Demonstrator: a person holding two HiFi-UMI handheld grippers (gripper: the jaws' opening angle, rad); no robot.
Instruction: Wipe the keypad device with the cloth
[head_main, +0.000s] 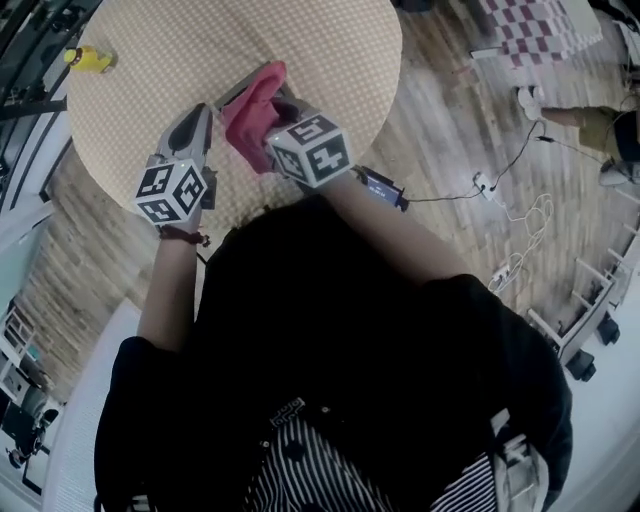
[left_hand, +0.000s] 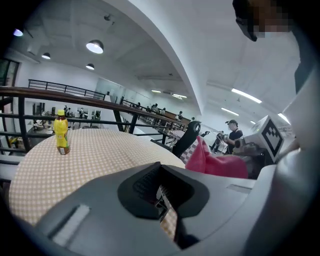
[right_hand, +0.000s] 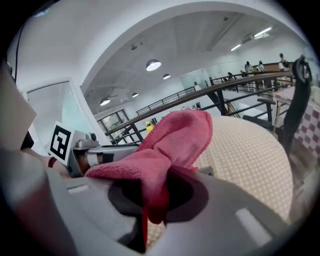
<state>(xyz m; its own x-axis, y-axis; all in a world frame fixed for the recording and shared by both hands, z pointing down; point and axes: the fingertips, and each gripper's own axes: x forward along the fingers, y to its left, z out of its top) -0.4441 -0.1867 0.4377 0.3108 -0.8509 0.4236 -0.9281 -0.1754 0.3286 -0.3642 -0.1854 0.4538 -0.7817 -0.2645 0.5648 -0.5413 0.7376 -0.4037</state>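
My right gripper (head_main: 263, 122) is shut on a pink cloth (head_main: 254, 104), which bunches up out of its jaws (right_hand: 175, 137) and hangs over the near part of the round checked table (head_main: 300, 50). Close to its left is my left gripper (head_main: 203, 113). Its jaws stand together with only a narrow slit (left_hand: 166, 207), through which the tablecloth shows. From the left gripper view the cloth (left_hand: 215, 162) and the right gripper's marker cube (left_hand: 272, 135) sit just to the right. I cannot pick out a keypad device on the table.
A yellow bottle (head_main: 88, 60) stands upright near the table's far left edge. A small dark device on a cable (head_main: 380, 188) sits by my right forearm at the table's rim. A power strip (head_main: 510, 268), cables and a checked mat (head_main: 540, 30) lie on the floor; a dark chair (left_hand: 187, 137) stands beyond the table.
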